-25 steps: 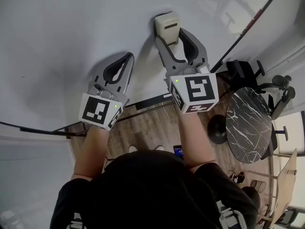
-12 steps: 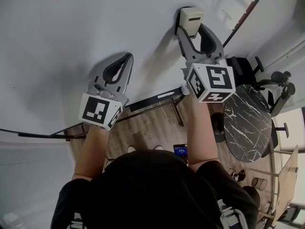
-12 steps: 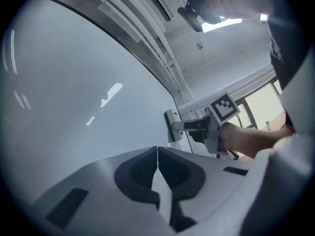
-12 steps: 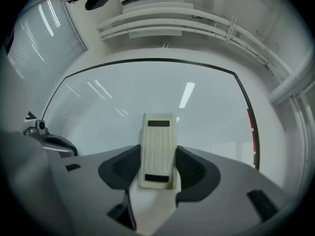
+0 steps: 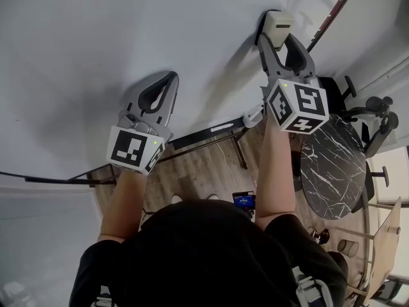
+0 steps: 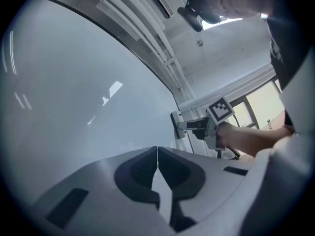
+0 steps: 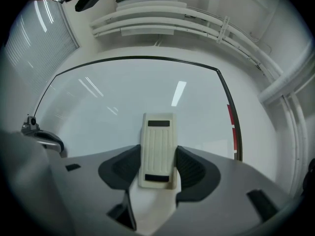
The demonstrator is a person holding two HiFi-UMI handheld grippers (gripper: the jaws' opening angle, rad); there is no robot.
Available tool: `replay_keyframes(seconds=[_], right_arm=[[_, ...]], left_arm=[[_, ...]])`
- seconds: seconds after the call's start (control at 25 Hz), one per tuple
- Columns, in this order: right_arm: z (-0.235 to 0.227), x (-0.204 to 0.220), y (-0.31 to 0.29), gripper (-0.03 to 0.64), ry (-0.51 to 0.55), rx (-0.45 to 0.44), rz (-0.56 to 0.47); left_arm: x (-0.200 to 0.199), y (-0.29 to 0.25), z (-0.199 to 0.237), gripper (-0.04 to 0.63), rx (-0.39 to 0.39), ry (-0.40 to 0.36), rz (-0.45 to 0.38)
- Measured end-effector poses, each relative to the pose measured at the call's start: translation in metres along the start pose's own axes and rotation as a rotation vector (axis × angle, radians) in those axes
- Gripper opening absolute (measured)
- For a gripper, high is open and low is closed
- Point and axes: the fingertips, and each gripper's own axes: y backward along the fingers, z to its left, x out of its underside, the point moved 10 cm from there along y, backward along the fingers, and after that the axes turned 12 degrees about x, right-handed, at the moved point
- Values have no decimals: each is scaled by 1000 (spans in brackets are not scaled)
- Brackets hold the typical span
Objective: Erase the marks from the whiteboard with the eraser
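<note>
A white whiteboard [image 5: 96,43] fills most of the head view, its thin black frame [image 5: 329,31] slanting down the upper right of the frame. Below it lie a strip of wooden floor [image 5: 198,171] and, at the right, a round dark table [image 5: 332,171] veined like marble, with a black chair [image 5: 329,94] just above it. The eraser [image 7: 157,149], a cream block with a ribbed back, sits in the upper right of the head view, close to the black frame and apparently pressed flat to the board. The right gripper [image 5: 280,36] is clamped on its two long sides. In the right gripper view its long axis runs straight up the middle of the frame, in line with the jaws, with one end pointing away from the gripper toward the board. A narrow red strip [image 7: 230,117] runs beside the frame at the right (what it is cannot be told). The left gripper [image 5: 172,75] is at centre left of the head view, well apart from the eraser, with its jaws together on nothing and tips near the board. Window blinds [image 7: 39,38] show at the upper left of the right gripper view.
</note>
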Motion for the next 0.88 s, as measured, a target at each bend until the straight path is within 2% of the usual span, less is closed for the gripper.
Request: replay_keyframes(seconds=[0.56,0.88], right_arm=[[-7,-6,38,222,-9,-17,20],[38,9,80,222,31,-122,51]], left_arm=[[-9,19,-17,8,26,5,-18],[-5,42,-26,8,45,20,-30]])
